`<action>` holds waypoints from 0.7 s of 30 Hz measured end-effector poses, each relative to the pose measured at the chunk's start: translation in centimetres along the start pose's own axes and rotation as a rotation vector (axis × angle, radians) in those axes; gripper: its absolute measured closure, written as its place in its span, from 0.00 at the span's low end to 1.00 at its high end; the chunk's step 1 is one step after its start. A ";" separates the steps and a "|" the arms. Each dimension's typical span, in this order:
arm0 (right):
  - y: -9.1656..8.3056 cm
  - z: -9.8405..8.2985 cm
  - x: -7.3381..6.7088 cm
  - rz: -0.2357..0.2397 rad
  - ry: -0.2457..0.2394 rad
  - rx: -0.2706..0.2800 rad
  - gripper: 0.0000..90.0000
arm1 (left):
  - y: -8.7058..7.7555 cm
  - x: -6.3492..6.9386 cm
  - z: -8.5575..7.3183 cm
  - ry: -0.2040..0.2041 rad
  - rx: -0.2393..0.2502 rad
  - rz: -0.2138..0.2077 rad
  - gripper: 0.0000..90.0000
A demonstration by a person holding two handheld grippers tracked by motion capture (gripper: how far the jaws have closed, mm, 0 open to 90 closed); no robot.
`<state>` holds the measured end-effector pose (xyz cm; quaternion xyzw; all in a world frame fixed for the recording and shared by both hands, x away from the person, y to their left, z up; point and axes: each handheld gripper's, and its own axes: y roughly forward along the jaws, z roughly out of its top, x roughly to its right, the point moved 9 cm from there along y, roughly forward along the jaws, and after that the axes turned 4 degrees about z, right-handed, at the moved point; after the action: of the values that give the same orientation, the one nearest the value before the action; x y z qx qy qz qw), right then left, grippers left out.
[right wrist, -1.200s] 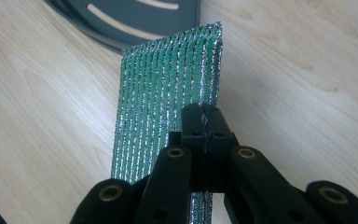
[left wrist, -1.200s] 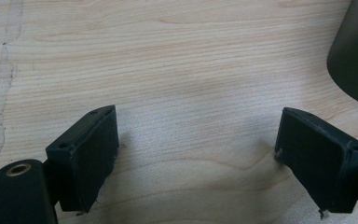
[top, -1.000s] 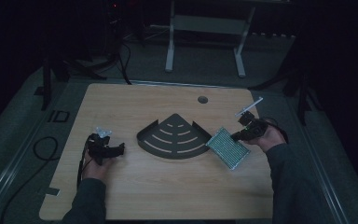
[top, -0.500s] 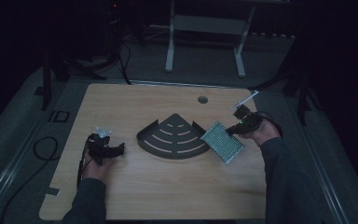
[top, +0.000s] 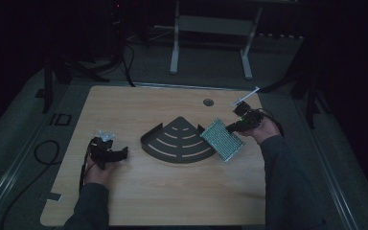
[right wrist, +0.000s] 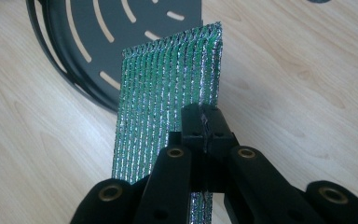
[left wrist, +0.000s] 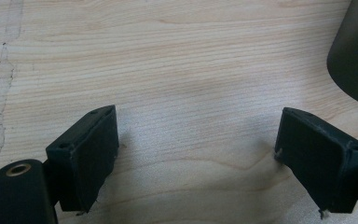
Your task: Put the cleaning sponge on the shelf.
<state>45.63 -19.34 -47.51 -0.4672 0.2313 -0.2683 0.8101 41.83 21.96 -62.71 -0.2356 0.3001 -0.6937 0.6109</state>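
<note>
Wooden tabletop (top: 172,191): my right hand-held gripper (right wrist: 204,122) clamps the green mesh pad (right wrist: 168,88) edge-on by the slotted corner tray (top: 178,141); left hand-held gripper (left wrist: 196,154) released, empty.

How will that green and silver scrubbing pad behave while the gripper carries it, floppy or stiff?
Probably fairly stiff: pinched at one edge by the right gripper, the scrubbing pad stands out flat without drooping. It looks light, since that narrow pinch bears the whole pad. Its ribbed, woven surface should resist slipping, though it might pivot about such a small grip near the dark slotted tray.
</note>
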 end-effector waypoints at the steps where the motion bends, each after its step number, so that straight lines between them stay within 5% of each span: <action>1: 0.0 0.2 0.0 -0.001 0.002 0.004 0.99 | 0.0 0.0 0.0 0.000 0.000 0.000 0.15; 21: 1.5 2.7 0.3 0.011 0.016 0.044 0.99 | 0.0 0.0 0.0 0.000 -0.001 0.000 0.15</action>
<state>47.87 -17.25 -47.67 -0.4460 0.2345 -0.2724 0.8197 41.82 21.97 -62.71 -0.2359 0.3007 -0.6937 0.6106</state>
